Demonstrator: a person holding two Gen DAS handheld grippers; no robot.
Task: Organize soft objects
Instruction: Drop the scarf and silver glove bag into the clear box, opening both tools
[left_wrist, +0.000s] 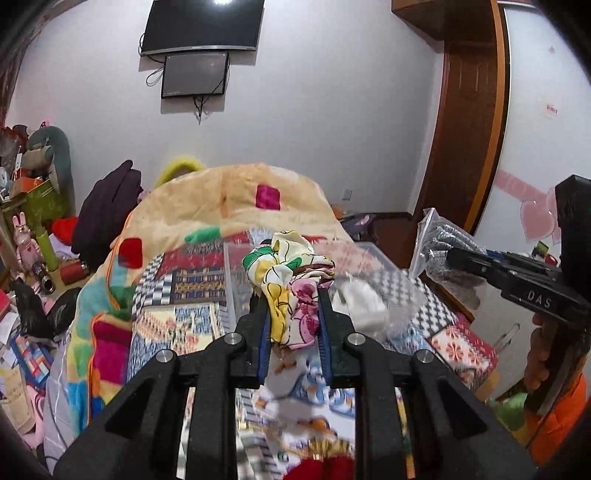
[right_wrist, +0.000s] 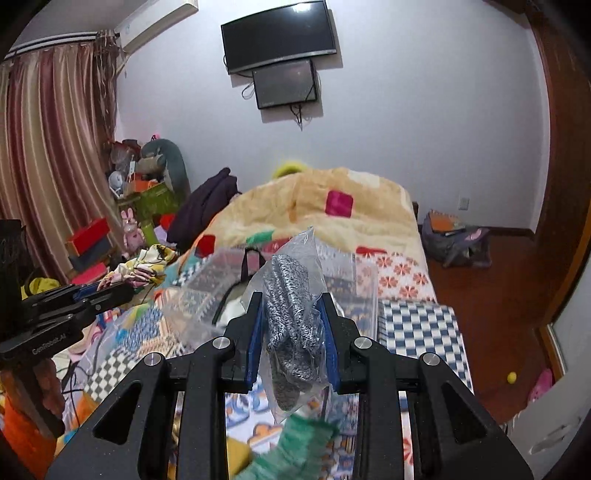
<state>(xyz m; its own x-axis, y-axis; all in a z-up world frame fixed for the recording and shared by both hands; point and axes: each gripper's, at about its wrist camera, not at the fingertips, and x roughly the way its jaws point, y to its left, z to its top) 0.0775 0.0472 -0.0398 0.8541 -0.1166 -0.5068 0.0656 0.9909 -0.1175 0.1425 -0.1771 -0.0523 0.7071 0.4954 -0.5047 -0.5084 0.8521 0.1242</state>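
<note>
Bedroom, bed (right_wrist: 406, 273) below both tools. Your left tool (left_wrist: 293, 317) pinches a floral cloth (left_wrist: 288, 280), limp and light; your right tool (right_wrist: 293, 332) clamps a bagged grey knit (right_wrist: 291, 317), slippery plastic, so grip through the knit. Both hang above the clear bin (right_wrist: 365, 291).

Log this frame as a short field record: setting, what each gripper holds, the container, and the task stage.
setting: bedroom, a bed under a patchwork cover
left gripper: shut on a floral cloth, held above the bed
right gripper: shut on a clear bag of grey knit fabric, also lifted
container: clear plastic bin on the bed ahead of both grippers
blanket: cream blanket heaped beyond the bin
stage: both items in hand, neither yet set in the bin
</note>
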